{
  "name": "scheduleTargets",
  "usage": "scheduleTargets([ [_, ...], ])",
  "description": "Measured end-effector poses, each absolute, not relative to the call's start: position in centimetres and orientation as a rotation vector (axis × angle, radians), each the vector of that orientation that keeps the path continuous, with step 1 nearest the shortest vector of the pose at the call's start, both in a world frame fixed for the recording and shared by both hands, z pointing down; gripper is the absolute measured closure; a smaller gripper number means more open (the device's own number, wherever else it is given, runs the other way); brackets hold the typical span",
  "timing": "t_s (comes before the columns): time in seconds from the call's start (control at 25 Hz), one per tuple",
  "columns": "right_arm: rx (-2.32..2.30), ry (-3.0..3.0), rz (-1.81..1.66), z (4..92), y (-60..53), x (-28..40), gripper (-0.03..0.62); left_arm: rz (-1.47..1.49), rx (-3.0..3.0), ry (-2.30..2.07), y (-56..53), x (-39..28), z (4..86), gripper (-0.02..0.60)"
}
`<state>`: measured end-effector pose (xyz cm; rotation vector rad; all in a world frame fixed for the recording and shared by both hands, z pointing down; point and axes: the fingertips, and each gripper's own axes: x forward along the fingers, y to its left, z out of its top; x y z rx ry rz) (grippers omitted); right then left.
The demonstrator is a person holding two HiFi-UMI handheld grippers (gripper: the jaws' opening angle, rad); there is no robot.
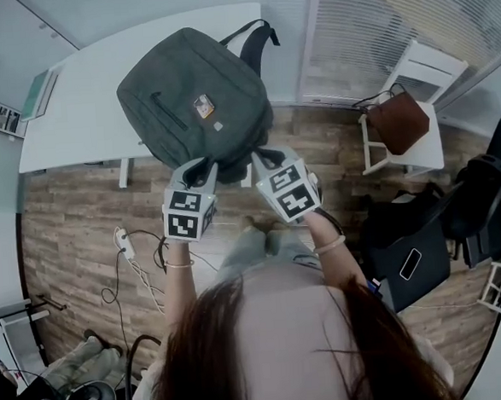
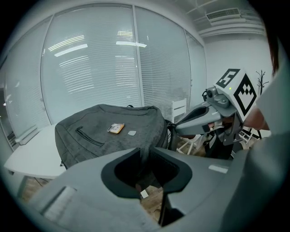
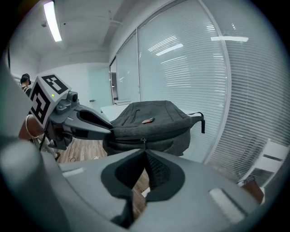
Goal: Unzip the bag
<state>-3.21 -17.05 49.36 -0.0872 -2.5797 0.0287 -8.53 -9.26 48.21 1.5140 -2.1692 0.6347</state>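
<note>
A grey backpack (image 1: 193,92) lies on the white table (image 1: 81,104), its near end hanging over the table's edge. Both grippers meet that near end. In the left gripper view, my left gripper (image 2: 145,156) has its jaws pinched on a narrow fold of the backpack's (image 2: 108,131) fabric. My right gripper (image 3: 144,153) is shut just under the zipper pull (image 3: 143,142), whose tab drops between its tips; the zipper line runs along the backpack's (image 3: 154,122) side. From the head view, the left gripper (image 1: 204,166) and right gripper (image 1: 260,156) sit side by side.
A white chair (image 1: 425,71) with a brown bag (image 1: 399,120) on it stands at the right. A dark bag (image 1: 409,261) sits on the floor beside me. A power strip and cables (image 1: 123,242) lie on the wooden floor at the left. Window blinds (image 2: 90,68) run behind the table.
</note>
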Motion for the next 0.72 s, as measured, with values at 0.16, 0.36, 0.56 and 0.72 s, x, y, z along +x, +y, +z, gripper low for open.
scheduleTargets([
  [0.16, -0.059, -2.588, 0.021, 49.3, -17.2, -3.4, 0.586, 0.634, 1.525, -2.169, -9.2, -8.6, 48.1, 0.511],
  [0.36, -0.026, -2.574, 0.022, 49.2, -17.6, -3.4, 0.586, 0.629, 1.54, -2.161, -9.0, -8.5, 48.0, 0.517],
  [0.56, 0.015, -2.563, 0.032, 48.9, -18.4, -3.6, 0.586, 0.636, 1.574, -2.136, -9.1, -8.6, 47.5, 0.52],
  [0.72, 0.056, -2.558, 0.033, 48.5, -19.6, -3.8, 0.586, 0.621, 1.595, -2.12, -9.1, -8.6, 47.1, 0.523],
])
